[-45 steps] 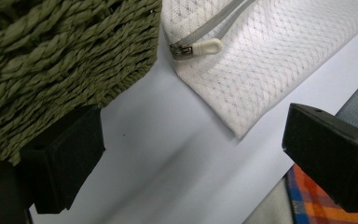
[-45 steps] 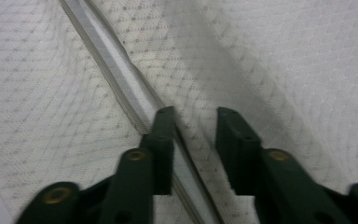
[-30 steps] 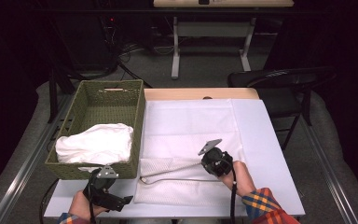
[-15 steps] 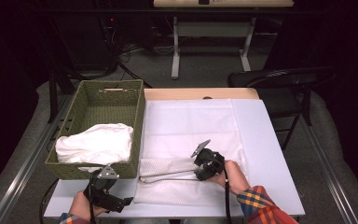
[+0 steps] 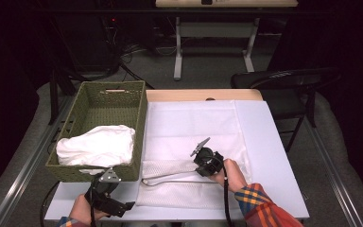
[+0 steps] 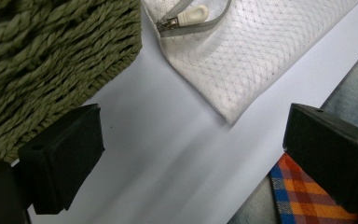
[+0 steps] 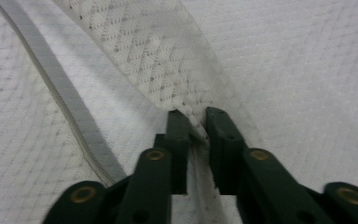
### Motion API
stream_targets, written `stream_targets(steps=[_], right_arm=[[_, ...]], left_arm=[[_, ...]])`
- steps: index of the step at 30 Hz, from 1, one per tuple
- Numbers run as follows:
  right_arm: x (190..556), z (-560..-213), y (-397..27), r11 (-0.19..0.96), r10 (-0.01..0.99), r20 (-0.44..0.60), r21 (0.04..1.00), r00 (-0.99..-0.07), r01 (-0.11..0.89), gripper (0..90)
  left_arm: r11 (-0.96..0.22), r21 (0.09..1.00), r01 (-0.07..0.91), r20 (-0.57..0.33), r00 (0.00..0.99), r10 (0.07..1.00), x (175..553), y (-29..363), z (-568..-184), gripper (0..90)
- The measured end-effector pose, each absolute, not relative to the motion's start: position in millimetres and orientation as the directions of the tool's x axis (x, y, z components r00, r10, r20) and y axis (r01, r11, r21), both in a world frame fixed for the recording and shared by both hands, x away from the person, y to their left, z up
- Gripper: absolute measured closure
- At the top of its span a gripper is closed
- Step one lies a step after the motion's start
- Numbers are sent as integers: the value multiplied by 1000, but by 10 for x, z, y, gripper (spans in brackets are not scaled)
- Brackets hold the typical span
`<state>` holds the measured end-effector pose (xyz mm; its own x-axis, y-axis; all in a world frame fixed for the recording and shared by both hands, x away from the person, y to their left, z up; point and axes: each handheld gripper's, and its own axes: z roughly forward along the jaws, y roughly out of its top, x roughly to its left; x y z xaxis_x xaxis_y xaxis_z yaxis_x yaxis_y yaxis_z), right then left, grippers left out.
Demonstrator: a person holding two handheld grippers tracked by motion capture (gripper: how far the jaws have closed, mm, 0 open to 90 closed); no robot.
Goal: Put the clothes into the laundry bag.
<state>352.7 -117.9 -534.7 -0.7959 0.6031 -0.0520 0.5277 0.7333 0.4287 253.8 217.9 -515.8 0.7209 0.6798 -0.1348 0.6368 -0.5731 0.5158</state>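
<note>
Opening a mesh laundry bag on the table

The table (image 5: 274,156) is carrying the mesh bag (image 5: 189,142) flat beside the wicker basket (image 5: 94,106) of white laundry (image 5: 97,144), likely for loading. The right tongs (image 7: 196,126), having just been closing, are pinching the bag's upper layer to lift it open; the left tongs (image 6: 191,154) are waiting spread near the zipper pull (image 6: 191,16).

R gripper (image 5: 199,163) slid left, its jaws closing on mesh flap (image 7: 168,60).
</note>
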Motion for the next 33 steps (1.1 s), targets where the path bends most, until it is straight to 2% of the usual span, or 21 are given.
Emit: stream_targets(steps=[3,11,19,27,33], right_arm=[[3493,-5302,-1194,734,611,-86,434,-787,523,856],[3484,-5023,-1272,685,644,-96,515,-759,515,869],[3517,-4955,-1265,672,664,-114,524,-739,523,886],[3597,-4711,-1235,641,672,-95,571,-735,512,887],[3648,-4588,-1257,613,676,-41,586,-736,531,888]], left_arm=[[-579,518,630,-130,727,675,2530,2167,-5153,46],[-571,534,624,-119,724,680,2518,2175,-5139,41],[-566,543,621,-111,721,684,2503,2182,-5119,21],[-558,555,617,-112,720,685,2491,2196,-5108,17],[-554,556,620,-126,721,681,2524,2184,-5113,14]])
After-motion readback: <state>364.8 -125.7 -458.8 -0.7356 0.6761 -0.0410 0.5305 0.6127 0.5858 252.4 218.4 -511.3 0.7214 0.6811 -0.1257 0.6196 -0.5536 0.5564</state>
